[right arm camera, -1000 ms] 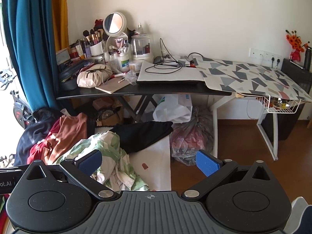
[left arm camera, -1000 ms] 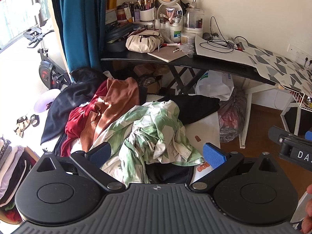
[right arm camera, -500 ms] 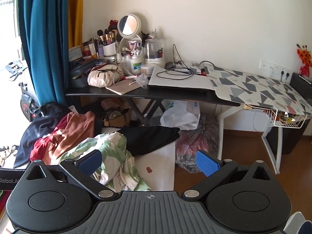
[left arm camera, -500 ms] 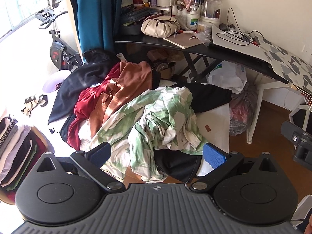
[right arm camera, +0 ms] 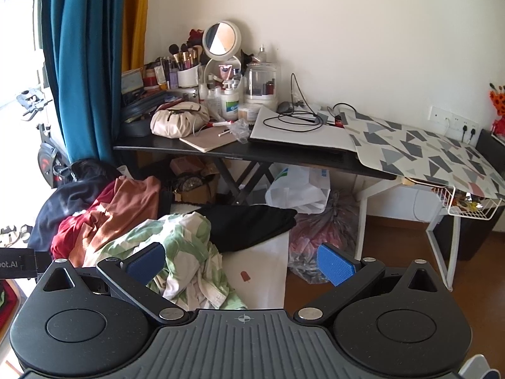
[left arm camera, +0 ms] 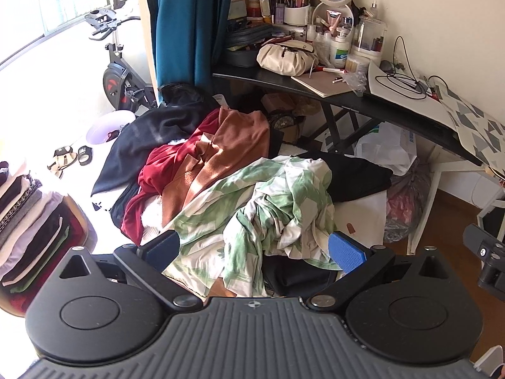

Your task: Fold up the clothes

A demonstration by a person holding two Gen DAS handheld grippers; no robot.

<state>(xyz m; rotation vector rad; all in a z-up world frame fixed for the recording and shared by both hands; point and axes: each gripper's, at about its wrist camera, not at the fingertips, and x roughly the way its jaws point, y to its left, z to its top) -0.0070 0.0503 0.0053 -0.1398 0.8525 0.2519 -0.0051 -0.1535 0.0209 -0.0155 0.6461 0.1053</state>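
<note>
My left gripper (left arm camera: 254,249) hangs with its blue pads spread wide and nothing between them, looking down on a heap of clothes; my right gripper (right arm camera: 241,262) is spread just as wide and equally empty, held off to the right of the heap. The green-and-white leaf-print garment (left arm camera: 262,208) lies crumpled on top at the near side of the pile, just ahead of my left pads, and it shows in the right view too (right arm camera: 180,252), low on the left. Behind it a rust-brown garment (left arm camera: 227,154) drapes over a dark red one (left arm camera: 157,173), a navy piece (left arm camera: 148,135) spreads out to the left, and a black garment (left arm camera: 356,177) lies to the right on a white sheet (left arm camera: 363,218). At the far left edge sits a stack of folded clothes (left arm camera: 28,224). A cluttered black desk (right arm camera: 246,153) stands behind the heap beside a teal curtain (right arm camera: 85,63)
</note>
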